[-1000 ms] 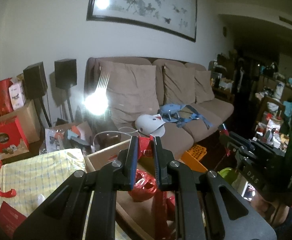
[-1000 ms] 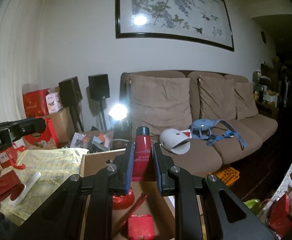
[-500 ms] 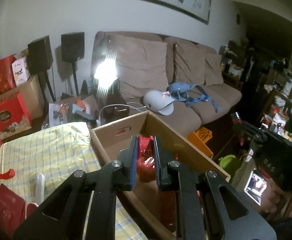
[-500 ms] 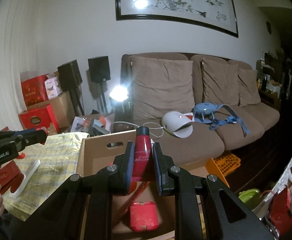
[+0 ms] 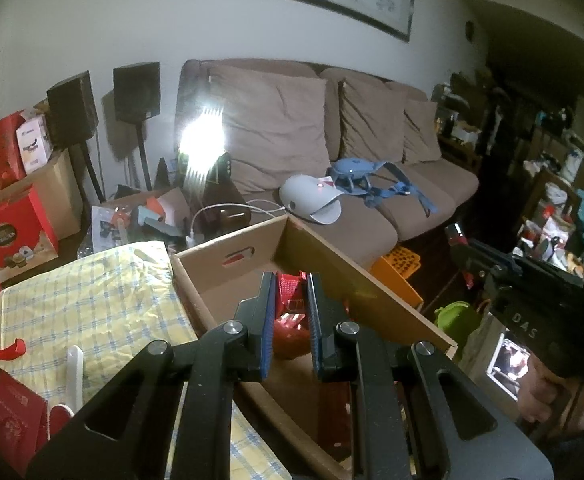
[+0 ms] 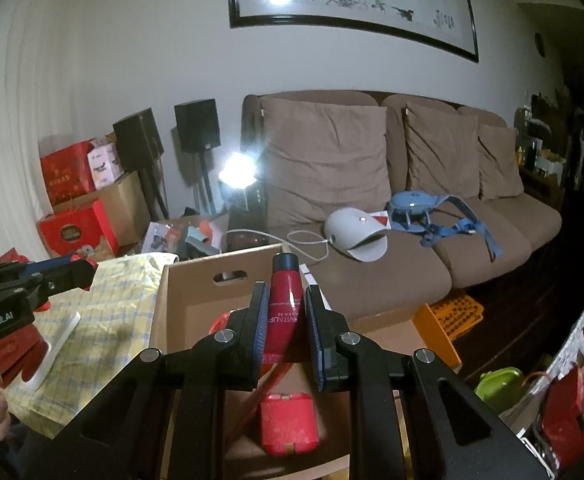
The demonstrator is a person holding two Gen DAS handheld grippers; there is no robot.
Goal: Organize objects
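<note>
An open cardboard box (image 5: 228, 280) stands beside the yellow checked cloth (image 5: 92, 312). My left gripper (image 5: 290, 286) is shut on a small red item (image 5: 291, 292), held just over the box above a crinkly red bag (image 5: 288, 338). My right gripper (image 6: 286, 300) is shut on a red tube (image 6: 286, 294) with a black cap, upright over the same box (image 6: 196, 292). A small red case (image 6: 289, 420) lies on the box floor. The left gripper (image 6: 80, 270) also shows at the left edge of the right wrist view, and the right gripper (image 5: 466, 254) shows at the right of the left wrist view.
A brown sofa (image 6: 412, 264) behind the box carries a white dome-shaped device (image 6: 352, 236) and blue straps (image 6: 432, 216). A white flat piece (image 5: 75, 376) and red bags (image 5: 12, 416) lie on the cloth. Speakers, cartons, an orange crate (image 5: 396, 268) and a green container (image 6: 500, 384) crowd the floor.
My left gripper has sunk and tipped downward with the red item, from above the box rim to just over its inside. The right gripper has tipped down slightly, still holding the tube.
</note>
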